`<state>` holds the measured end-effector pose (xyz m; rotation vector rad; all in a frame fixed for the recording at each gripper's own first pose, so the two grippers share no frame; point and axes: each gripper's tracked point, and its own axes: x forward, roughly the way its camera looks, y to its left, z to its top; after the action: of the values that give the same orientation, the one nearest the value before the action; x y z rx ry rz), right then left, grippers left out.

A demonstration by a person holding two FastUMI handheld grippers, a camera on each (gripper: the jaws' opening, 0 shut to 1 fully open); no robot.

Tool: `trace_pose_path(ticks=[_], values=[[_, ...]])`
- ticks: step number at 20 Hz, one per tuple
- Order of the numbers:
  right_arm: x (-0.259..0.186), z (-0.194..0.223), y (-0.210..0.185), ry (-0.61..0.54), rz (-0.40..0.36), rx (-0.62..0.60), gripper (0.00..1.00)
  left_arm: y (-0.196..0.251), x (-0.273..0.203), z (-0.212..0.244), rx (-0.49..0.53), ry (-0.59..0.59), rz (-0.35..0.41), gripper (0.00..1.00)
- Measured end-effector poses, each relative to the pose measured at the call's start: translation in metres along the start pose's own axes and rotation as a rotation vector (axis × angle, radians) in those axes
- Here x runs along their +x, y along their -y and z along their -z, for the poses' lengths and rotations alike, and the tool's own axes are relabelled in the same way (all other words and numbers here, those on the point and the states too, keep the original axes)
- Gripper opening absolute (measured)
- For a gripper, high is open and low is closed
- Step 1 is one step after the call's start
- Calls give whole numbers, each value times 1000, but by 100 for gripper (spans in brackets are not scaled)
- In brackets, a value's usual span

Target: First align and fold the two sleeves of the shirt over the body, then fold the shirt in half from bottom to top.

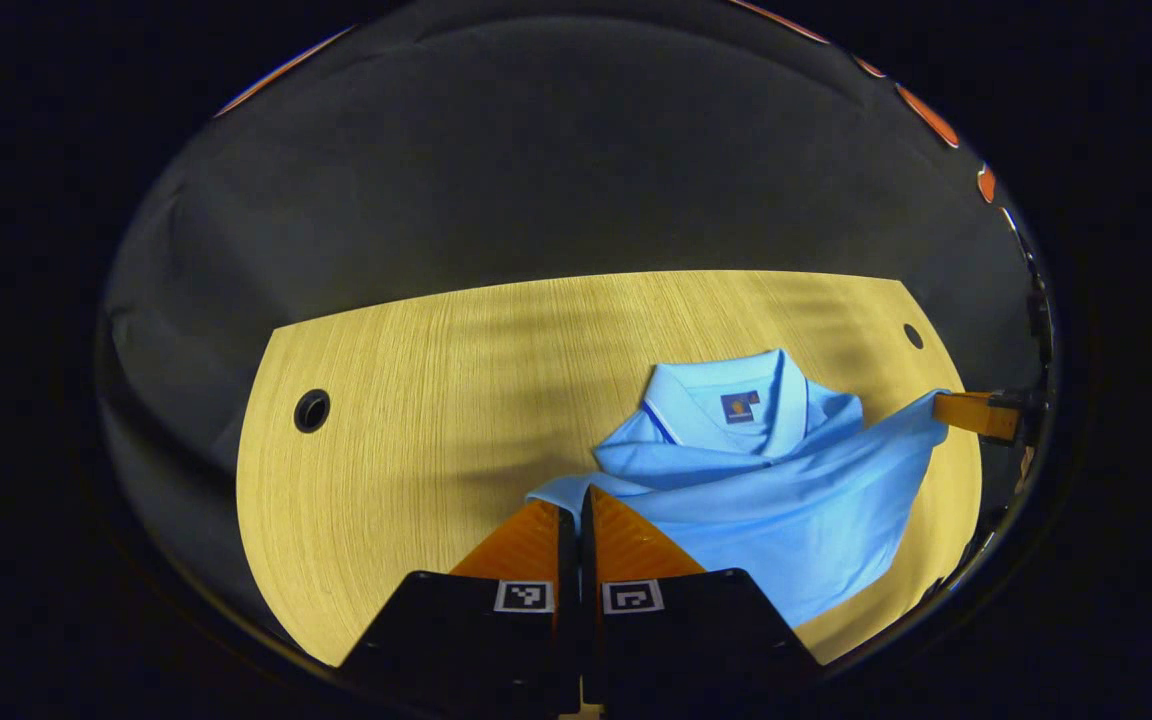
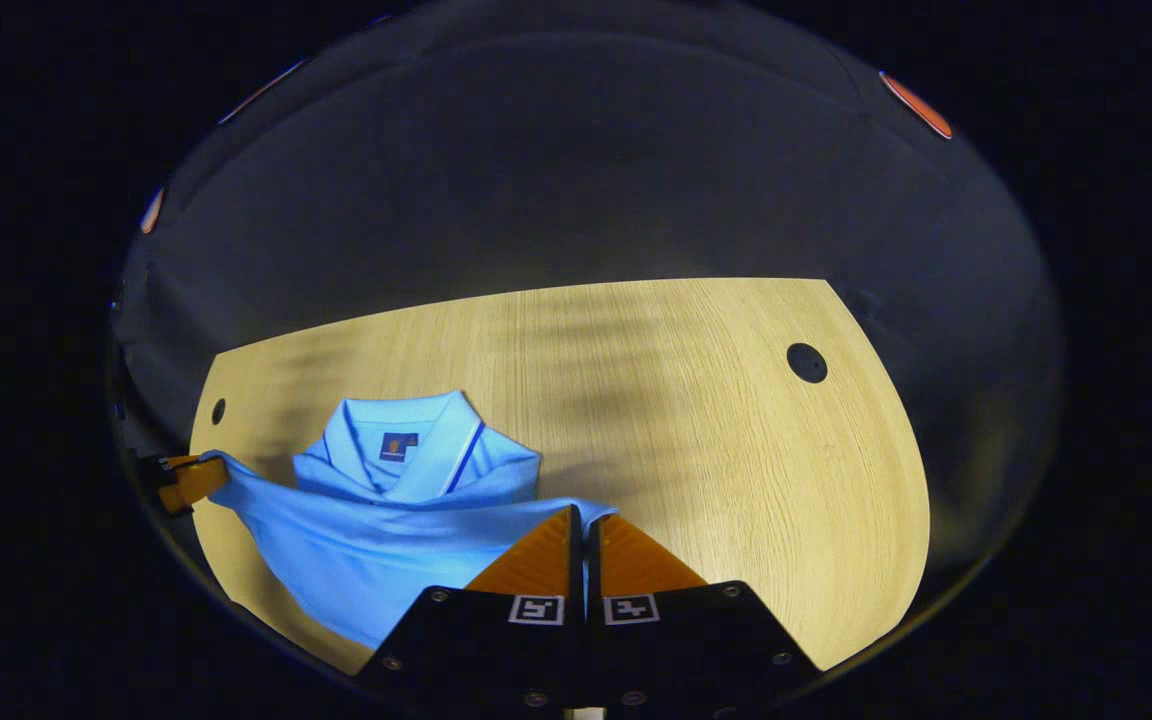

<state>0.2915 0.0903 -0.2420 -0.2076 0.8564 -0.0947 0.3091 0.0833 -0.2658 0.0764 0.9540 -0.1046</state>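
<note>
A light blue polo shirt (image 1: 756, 480) lies on the wooden table (image 1: 416, 420), collar away from me, its lower part lifted and stretched into a taut band. My left gripper (image 1: 576, 505) is shut on one corner of that lifted hem. At the right edge of the left gripper view, my right gripper (image 1: 946, 405) pinches the other corner. In the right gripper view the shirt (image 2: 376, 520) sits at lower left; my right gripper (image 2: 584, 520) is shut on its hem corner, and the left gripper (image 2: 198, 478) holds the far corner at the left edge.
The table has a round cable hole (image 1: 312, 410) at the left and another hole (image 1: 913, 336) at the back right. In the right gripper view a hole (image 2: 807, 362) shows at the right on bare wood (image 2: 716, 440). Dark cloth walls surround the table.
</note>
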Motion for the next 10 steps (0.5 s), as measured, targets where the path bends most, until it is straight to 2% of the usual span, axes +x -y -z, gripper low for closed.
trace_pose_path(ticks=[3,8,10], values=[[26,5,12,-27,34,5,0,-7,21,-5,-10,-13,-15,5],[47,7,10,-43,29,19,1,-14,48,18,-68,-75,-32,5],[51,9,12,-45,49,15,1,-18,53,22,-76,-82,-36,5]])
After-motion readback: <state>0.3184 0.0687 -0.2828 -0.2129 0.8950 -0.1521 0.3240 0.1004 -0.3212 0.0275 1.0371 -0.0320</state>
